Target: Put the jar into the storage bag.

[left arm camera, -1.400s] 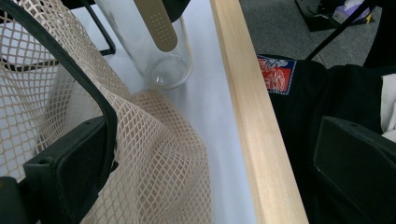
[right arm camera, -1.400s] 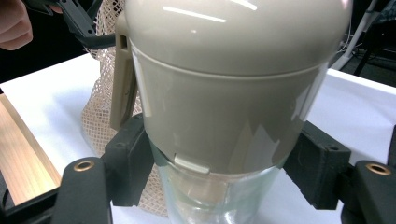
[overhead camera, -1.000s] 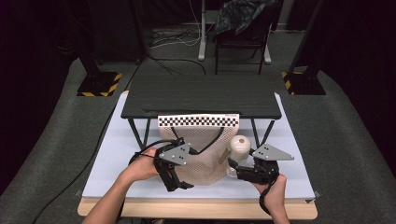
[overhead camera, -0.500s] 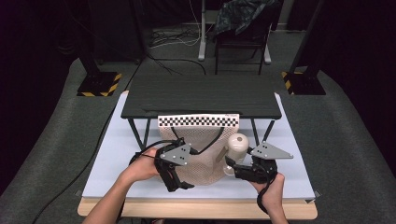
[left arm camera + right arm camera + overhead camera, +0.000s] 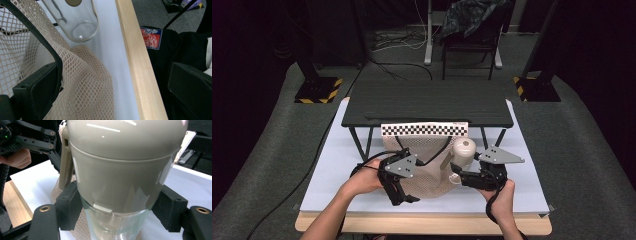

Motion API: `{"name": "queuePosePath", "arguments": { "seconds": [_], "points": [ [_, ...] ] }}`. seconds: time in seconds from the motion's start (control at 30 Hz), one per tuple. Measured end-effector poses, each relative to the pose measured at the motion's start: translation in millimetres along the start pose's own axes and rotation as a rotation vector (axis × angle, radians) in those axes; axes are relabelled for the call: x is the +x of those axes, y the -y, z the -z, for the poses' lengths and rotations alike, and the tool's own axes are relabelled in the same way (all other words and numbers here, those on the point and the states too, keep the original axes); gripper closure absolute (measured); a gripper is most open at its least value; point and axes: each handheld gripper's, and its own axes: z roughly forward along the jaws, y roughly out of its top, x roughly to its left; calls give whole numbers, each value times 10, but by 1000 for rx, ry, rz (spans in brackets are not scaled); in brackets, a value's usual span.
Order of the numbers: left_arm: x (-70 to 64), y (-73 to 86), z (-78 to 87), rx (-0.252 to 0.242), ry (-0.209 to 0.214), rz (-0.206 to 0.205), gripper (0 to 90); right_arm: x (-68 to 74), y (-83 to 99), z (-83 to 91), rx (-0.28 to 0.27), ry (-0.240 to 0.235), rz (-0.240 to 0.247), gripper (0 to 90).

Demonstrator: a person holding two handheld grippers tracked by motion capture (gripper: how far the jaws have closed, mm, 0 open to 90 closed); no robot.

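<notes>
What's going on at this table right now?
A person is working with a claw in each hand to get a bottle into a mesh bag. The right claw is shut on the bottle, a clear one with a beige cap, holding it just below the cap. The left claw has one pad against the black-edged rim of the mesh bag, which lies on the white table cover. The bottle's clear base hangs over the bag; whether it is already inside I cannot tell.

Black tongs (image 5: 404, 192), grey triangular plates, black cables, brass screws
</notes>
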Motion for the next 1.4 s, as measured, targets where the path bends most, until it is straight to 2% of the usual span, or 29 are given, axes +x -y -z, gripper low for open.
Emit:
{"name": "queuePosePath", "arguments": {
  "seconds": [0.13,0.87,1.4],
  "points": [
    [-20,-21,-9,15,-13,-14,0,56,-66,17,11,14,17,292],
    [-30,-18,-5,14,-16,-21,0,244,-443,-66,-4,-32,35,292],
    [-19,-9,-12,16,-12,-21,0,249,-601,-100,-10,-40,37,292]
  ]
}}
